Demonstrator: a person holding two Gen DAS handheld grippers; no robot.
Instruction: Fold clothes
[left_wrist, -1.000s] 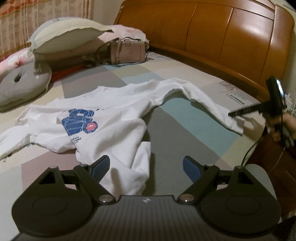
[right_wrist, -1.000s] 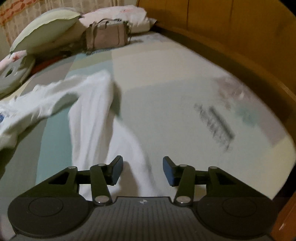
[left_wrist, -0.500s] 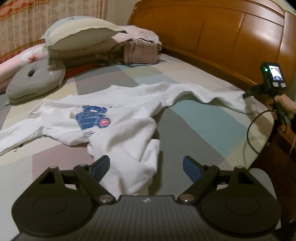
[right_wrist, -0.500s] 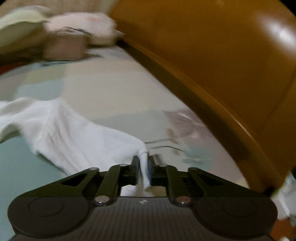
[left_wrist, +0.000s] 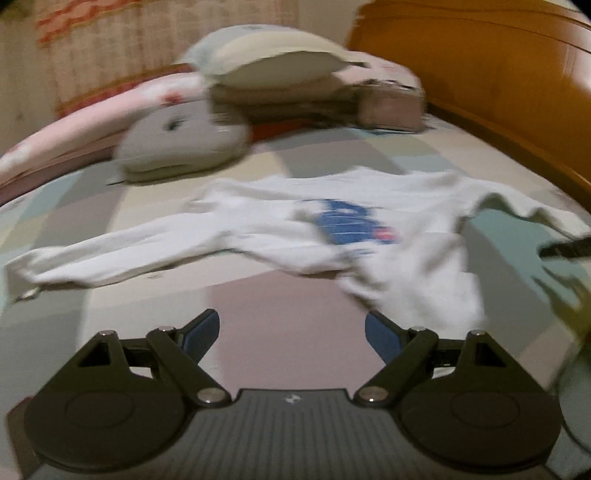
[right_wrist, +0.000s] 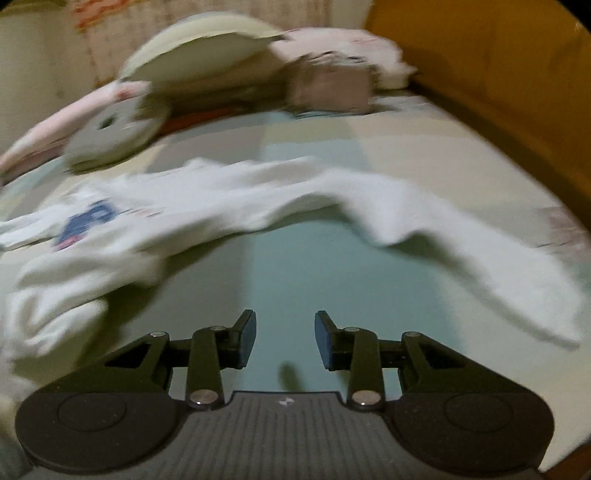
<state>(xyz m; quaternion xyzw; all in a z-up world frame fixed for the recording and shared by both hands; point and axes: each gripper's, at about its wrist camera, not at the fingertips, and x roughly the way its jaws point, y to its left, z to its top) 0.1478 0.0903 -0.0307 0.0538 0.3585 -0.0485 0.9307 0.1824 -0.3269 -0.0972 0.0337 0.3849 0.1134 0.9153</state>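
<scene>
1. I judge I am in the spreading-out step: the white sweatshirt (left_wrist: 369, 236) lies crumpled across the middle of the bed (left_wrist: 280, 306), print side up, with no fold made yet.
2. My left gripper (left_wrist: 291, 332) is spread wide with nothing between its fingers, hovering over bare sheet near the bed's near edge, just beside the garment's bunched hem.
3. My right gripper (right_wrist: 284, 339) has its jaws opening with nothing between them; the right sleeve (right_wrist: 461, 254) lies stretched out toward the bed's right edge, apart from the pads.
4. Next, I reckon the other sleeve (left_wrist: 110, 254), which trails toward the left edge, and the bunched hem need pulling flat before any fold.
5. Both views are smeared by motion, so the print's (left_wrist: 351, 221) design is unreadable, and the dark shape at the right edge of the left view is probably the other gripper.
6. The bed's near corners are cut off by the gripper bodies.
</scene>
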